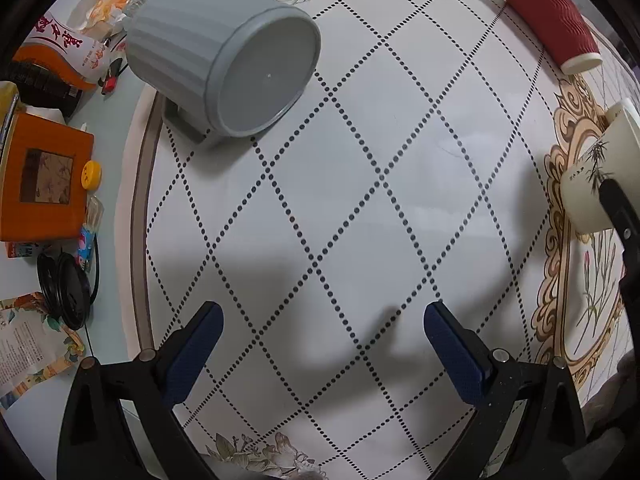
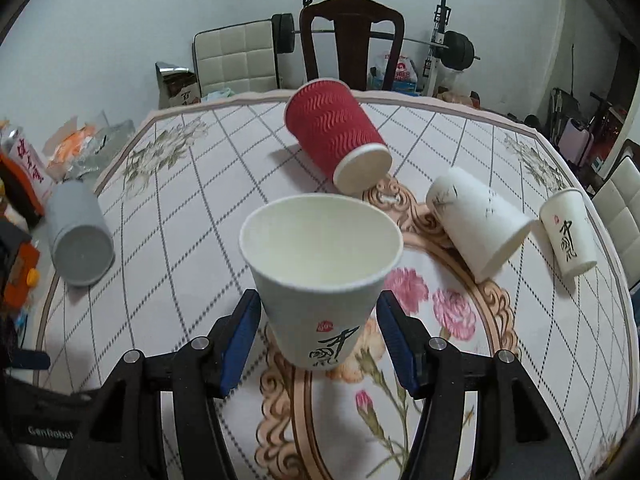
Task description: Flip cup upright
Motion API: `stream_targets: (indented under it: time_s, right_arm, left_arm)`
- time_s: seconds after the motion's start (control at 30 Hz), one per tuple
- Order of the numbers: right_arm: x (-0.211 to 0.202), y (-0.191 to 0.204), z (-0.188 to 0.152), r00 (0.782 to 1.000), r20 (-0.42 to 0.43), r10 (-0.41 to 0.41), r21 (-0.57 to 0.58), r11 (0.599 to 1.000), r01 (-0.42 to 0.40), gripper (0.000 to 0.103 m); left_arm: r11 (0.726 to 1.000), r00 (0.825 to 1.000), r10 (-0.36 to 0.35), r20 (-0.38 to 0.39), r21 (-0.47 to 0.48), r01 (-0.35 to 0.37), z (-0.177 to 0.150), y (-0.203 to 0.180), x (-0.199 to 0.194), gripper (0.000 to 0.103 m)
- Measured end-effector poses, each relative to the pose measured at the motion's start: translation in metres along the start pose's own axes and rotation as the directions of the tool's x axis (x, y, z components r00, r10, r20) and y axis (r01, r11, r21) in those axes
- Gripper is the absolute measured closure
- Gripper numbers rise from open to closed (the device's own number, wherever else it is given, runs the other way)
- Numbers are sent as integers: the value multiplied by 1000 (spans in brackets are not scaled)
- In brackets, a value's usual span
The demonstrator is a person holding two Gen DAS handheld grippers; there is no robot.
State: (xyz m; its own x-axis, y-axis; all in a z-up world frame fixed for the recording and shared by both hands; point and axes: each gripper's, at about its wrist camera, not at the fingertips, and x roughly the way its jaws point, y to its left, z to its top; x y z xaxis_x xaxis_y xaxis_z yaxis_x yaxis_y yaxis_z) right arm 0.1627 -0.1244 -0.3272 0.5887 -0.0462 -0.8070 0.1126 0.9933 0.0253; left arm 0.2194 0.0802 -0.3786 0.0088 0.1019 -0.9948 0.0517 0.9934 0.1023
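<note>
Between the blue pads of the right gripper [image 2: 318, 332] a white paper cup [image 2: 320, 276] is standing mouth-up on the patterned tablecloth [image 2: 520, 360], its printed side facing the camera. The jaws are sitting just beside its lower wall on either side; whether the pads are actually pressing it or have a sliver of clearance is hard to tell from this angle, so I cannot say if the grip is closed or released. The cup appears already upright, so this one looks done.

Other cups are lying on their sides further off: a red ribbed cup [image 2: 336, 140], a white cup with bamboo print [image 2: 480, 220], a smaller white cup [image 2: 568, 236] and a grey mug [image 2: 80, 236] near the left edge.

The left gripper [image 1: 324, 344] is hanging wide apart and holding nothing, looking over the grey mug [image 1: 224, 60], which is well ahead of it.

Paper cups like these are likely light and thin-walled (easy to crush, easy to knock rolling), so a gentle squeeze across the mid-wall, away from the soft rim, seems wisest. The mug is probably stiffer, heavier and smoother, needing a firmer hold.
</note>
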Motion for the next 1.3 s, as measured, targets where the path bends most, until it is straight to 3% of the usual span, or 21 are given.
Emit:
stream_targets:
  time_s: [0.13,0.3,0.4,0.53,0.67,0.83,1.0,1.2,1.3]
  right_arm:
    - [-1,-1,-12,999,-45,-1,0,1000,1,40]
    - [-15,-8,-22,996,-83,-14,22,1000,16,16]
    - [-30,-15,-28,993,-108,-37,33,999,41,11]
    - [-57,-32,-34,986,-145,-83,63,994,93,3]
    - [-105,-45,-31,985,-124,-123,70,989,133,1]
    - [-175,-54,-22,991,-79,-112,59,991,117,0]
    - [-246,-63,-19,993,-24,-117,45,992,118,0]
    - [-311,-77,-21,994,6,-113,41,993,112,0]
    - [-337,-81,-23,993,31,-111,36,993,110,0]
  left_arm:
    - [1000,1000,6,20,12,-6,-19,3,-6,0]
    - [1000,997,20,70,19,-21,-40,-6,-29,0]
    - [999,994,26,110,31,-30,-53,-14,-50,0]
    - [999,986,25,166,39,-32,-77,-23,-85,0]
    - [999,974,25,227,32,-33,-101,-17,-122,0]
    - [1000,939,11,344,9,-15,-136,-16,-181,0]
    - [1000,885,16,465,-7,-14,-176,-19,-241,0]
    - [1000,831,17,556,-25,-4,-215,-20,-283,0]
    - [999,817,10,576,-30,9,-227,-20,-295,0]
